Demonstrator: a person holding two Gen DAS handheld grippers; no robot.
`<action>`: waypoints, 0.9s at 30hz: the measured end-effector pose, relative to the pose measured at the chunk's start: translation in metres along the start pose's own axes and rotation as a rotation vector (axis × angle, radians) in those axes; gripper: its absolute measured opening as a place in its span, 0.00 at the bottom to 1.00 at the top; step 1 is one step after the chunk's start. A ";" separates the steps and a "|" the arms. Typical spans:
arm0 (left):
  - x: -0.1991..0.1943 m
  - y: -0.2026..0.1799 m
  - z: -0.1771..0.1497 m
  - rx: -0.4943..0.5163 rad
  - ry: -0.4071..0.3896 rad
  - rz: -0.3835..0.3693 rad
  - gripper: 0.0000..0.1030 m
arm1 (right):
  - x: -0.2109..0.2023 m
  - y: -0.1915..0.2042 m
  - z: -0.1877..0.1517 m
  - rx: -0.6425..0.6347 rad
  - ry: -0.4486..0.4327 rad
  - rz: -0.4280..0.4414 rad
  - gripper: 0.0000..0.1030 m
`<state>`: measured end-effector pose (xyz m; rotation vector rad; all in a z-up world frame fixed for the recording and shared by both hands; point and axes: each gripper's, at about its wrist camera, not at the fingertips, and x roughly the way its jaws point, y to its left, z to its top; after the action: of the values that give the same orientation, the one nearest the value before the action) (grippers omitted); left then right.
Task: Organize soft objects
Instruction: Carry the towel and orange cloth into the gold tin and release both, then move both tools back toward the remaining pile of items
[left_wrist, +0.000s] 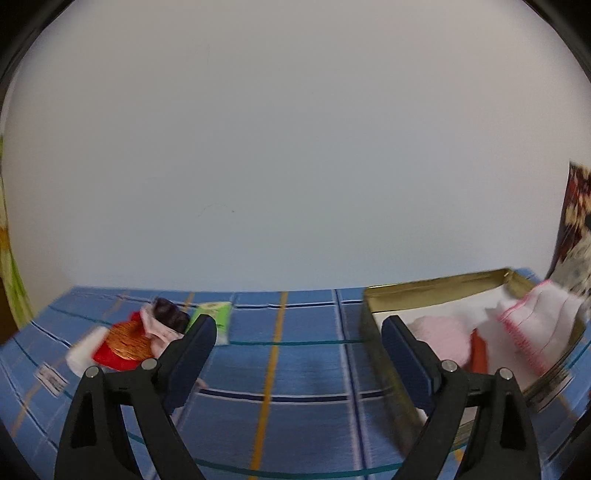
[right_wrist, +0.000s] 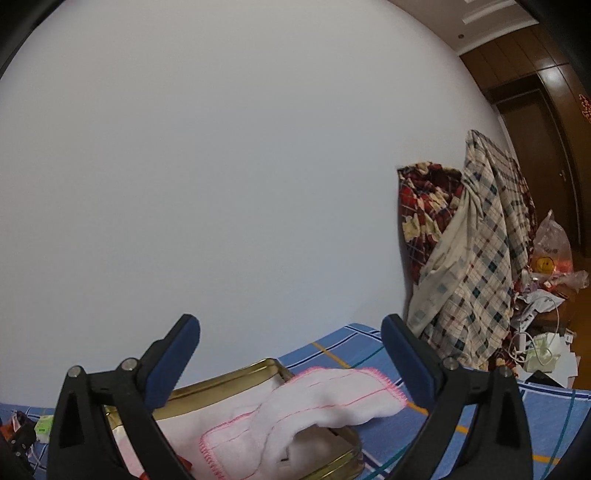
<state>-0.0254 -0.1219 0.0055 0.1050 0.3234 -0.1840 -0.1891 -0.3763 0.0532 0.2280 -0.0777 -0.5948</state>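
A gold metal tin (left_wrist: 436, 286) stands on the blue checked cloth at the right. It holds a white cloth with pink stitching (left_wrist: 532, 325), a pale pink soft item (left_wrist: 443, 336) and something orange-red (left_wrist: 480, 350). In the right wrist view the white cloth (right_wrist: 325, 402) drapes over the tin's rim (right_wrist: 229, 380). At the left lies a pile: a red and orange item (left_wrist: 123, 347), a pink and dark item (left_wrist: 166, 321), a white roll (left_wrist: 85, 350) and a green tissue pack (left_wrist: 216, 317). My left gripper (left_wrist: 299, 325) is open and empty above the cloth. My right gripper (right_wrist: 290, 328) is open and empty above the tin.
A plain white wall rises behind the blue checked surface (left_wrist: 295, 369). Patterned blankets and a plaid cloth (right_wrist: 476, 258) hang at the right, with clutter and plastic bags (right_wrist: 546, 295) and a brown wooden door (right_wrist: 535, 129) beyond.
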 end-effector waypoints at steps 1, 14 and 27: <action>0.000 0.001 -0.002 0.011 -0.002 0.010 0.90 | 0.000 0.004 -0.002 -0.010 -0.002 0.008 0.98; -0.012 0.029 -0.008 -0.017 0.014 -0.028 0.90 | -0.016 0.034 -0.020 -0.074 -0.006 0.013 0.98; -0.012 0.054 -0.012 -0.034 0.040 -0.017 0.90 | -0.037 0.068 -0.031 -0.121 0.018 0.072 0.98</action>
<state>-0.0293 -0.0653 0.0019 0.0728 0.3673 -0.1933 -0.1781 -0.2951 0.0392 0.1125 -0.0319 -0.5235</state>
